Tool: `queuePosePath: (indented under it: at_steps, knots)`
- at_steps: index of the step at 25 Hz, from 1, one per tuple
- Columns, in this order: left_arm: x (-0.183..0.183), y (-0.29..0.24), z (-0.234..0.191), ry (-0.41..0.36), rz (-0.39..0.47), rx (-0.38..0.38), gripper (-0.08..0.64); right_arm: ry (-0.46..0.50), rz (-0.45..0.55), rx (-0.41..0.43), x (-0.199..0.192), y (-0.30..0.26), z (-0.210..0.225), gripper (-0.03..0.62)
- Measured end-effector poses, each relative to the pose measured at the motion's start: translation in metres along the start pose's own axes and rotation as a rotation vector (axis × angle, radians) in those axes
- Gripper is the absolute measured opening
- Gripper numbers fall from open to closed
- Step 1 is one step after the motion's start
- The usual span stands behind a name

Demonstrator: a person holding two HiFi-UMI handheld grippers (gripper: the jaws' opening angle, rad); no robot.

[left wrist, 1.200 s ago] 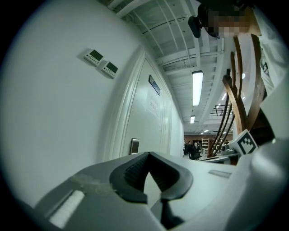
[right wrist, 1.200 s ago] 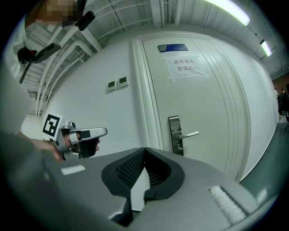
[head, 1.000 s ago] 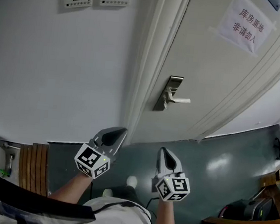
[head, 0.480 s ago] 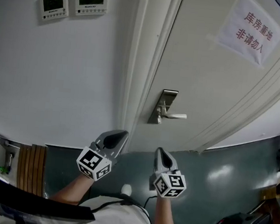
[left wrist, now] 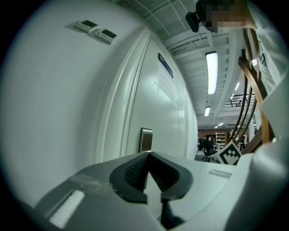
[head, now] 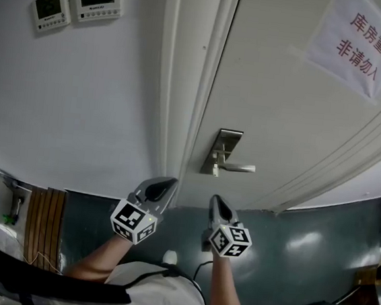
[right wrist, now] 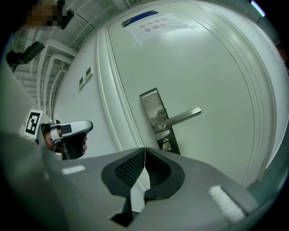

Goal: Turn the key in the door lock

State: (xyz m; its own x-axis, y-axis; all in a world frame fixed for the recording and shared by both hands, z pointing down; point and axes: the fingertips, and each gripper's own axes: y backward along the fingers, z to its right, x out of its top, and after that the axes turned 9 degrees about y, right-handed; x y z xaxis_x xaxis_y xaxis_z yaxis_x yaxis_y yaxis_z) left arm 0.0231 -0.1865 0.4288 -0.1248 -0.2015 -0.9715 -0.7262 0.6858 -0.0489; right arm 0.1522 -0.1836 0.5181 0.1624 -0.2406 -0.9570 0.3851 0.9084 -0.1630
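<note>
Only the right gripper view shows the key (right wrist: 166, 144), seated in the lock plate (right wrist: 158, 118) just under the lever handle (right wrist: 180, 118); the left gripper view meets that plate edge-on and opens onto a lit hall with far-off shelves (left wrist: 221, 137); the head view alone takes in the dark floor (head: 316, 243); a paper notice (head: 356, 43) hangs on the pale door (head: 283, 111), two thermostats (head: 77, 2) on the wall beside; left gripper (head: 164, 185) and right gripper (head: 215, 204) hover apart from the door, both tongs clenched on nothing.

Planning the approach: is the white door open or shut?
Shut: the white door sits flush in its frame, with no gap showing beside the silver lock plate.
</note>
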Motion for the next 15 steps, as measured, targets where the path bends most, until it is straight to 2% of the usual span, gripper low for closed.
queuePosePath:
  at_steps: [9, 15]
  knots:
    - [-0.019, -0.019, -0.004, 0.024, -0.028, 0.041, 0.005, -0.098, -0.025, 0.06, -0.017, -0.035, 0.02, 0.027]
    - [-0.02, -0.022, -0.01, 0.01, -0.051, 0.027, 0.005, -0.202, -0.016, 0.082, -0.023, -0.049, 0.027, 0.12]
